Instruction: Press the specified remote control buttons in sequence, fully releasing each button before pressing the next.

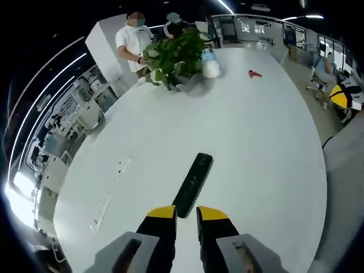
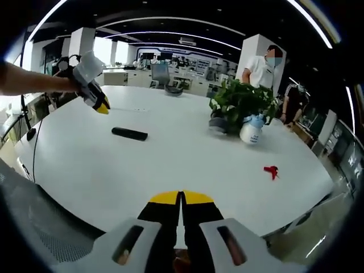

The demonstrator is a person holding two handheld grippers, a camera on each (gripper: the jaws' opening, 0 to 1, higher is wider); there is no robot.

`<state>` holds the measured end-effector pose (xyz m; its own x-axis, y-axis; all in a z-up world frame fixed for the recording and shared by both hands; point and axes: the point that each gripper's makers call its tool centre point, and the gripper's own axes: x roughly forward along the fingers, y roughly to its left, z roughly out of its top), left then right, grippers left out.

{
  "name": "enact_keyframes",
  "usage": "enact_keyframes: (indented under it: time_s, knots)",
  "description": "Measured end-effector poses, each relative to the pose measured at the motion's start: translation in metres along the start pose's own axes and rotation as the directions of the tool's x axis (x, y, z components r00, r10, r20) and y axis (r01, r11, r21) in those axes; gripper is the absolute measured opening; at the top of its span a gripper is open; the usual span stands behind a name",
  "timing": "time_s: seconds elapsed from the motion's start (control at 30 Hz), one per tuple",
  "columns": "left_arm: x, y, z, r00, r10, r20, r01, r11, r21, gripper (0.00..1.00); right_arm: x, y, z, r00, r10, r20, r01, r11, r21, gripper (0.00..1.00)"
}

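A black remote control (image 1: 193, 183) lies flat on the big white table (image 1: 256, 148), pointing away from me. In the left gripper view my left gripper (image 1: 186, 213) hovers just short of the remote's near end, its yellow-tipped jaws a narrow gap apart with nothing held. In the right gripper view the remote (image 2: 129, 133) lies at the left, and the left gripper (image 2: 102, 107), held by a person's hand, hangs above and behind it. My right gripper (image 2: 182, 196) is shut and empty over the table's near edge (image 2: 114, 187), far from the remote.
A potted plant (image 2: 239, 102) and a white spray bottle (image 2: 250, 132) stand mid-table, with a small red item (image 2: 271, 170) lying to their right. Two people stand behind the plant (image 1: 173, 60). A clear plastic strip (image 1: 108, 196) lies left of the remote. A grey mesh chair (image 2: 34, 222) is close by.
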<state>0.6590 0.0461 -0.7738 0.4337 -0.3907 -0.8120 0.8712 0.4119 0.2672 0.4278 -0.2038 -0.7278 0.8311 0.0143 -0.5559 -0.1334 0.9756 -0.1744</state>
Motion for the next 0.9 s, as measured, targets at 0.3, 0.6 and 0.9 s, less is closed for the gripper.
enact_keyframes:
  time_s: [0.3, 0.6, 0.9]
  knots:
    - [0.033, 0.003, -0.012, 0.994, -0.050, -0.093, 0.061, 0.991, 0.120, 0.20, 0.002, 0.002, -0.001, 1.000, 0.007, -0.015, -0.007, 1.000, -0.012, 0.00]
    - [0.056, 0.007, -0.017, 0.983, -0.126, -0.132, 0.143, 0.982, 0.127, 0.23, 0.003, 0.003, -0.003, 1.000, 0.009, -0.028, -0.009, 1.000, -0.017, 0.00]
    - [0.083, 0.011, -0.034, 0.961, -0.197, -0.195, 0.217, 0.972, 0.087, 0.28, 0.004, 0.005, -0.004, 0.999, 0.014, -0.038, -0.015, 1.000, -0.025, 0.00]
